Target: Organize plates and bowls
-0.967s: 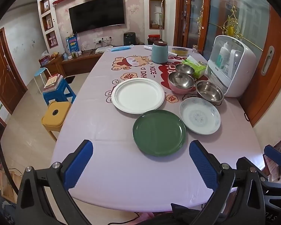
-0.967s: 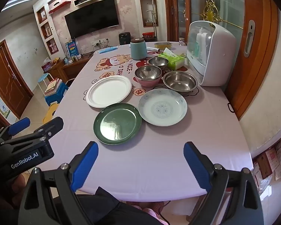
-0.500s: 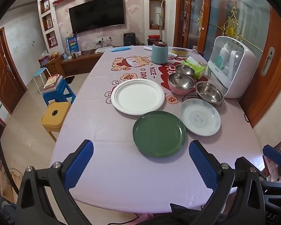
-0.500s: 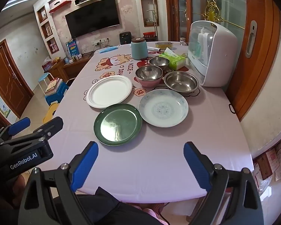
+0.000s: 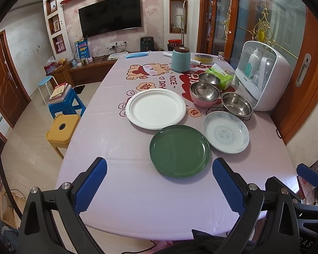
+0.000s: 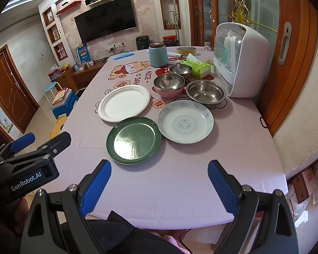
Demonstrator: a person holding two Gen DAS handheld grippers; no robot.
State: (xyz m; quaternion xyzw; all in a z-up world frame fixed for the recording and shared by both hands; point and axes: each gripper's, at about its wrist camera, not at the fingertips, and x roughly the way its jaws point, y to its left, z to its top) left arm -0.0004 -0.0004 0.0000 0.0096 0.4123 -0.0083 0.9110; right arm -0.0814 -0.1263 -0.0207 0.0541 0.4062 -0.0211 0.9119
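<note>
Both my grippers hover over the near edge of the surface (image 5: pixel 120 190), fingers spread wide and holding nothing.

From my left gripper (image 5: pixel 159 185), the green plate (image 5: pixel 179 150) lies at 12 o'clock, the white plate (image 5: pixel 155 109) beyond it at 11, the patterned plate (image 5: pixel 225 135) at 1. From my right gripper (image 6: pixel 159 184), the pink bowl (image 6: pixel 169 85) and two steel bowls (image 6: pixel 205 92) (image 6: pixel 180 69) sit farther off around 12 to 1, near the white cabinet (image 6: pixel 241 61).
</note>
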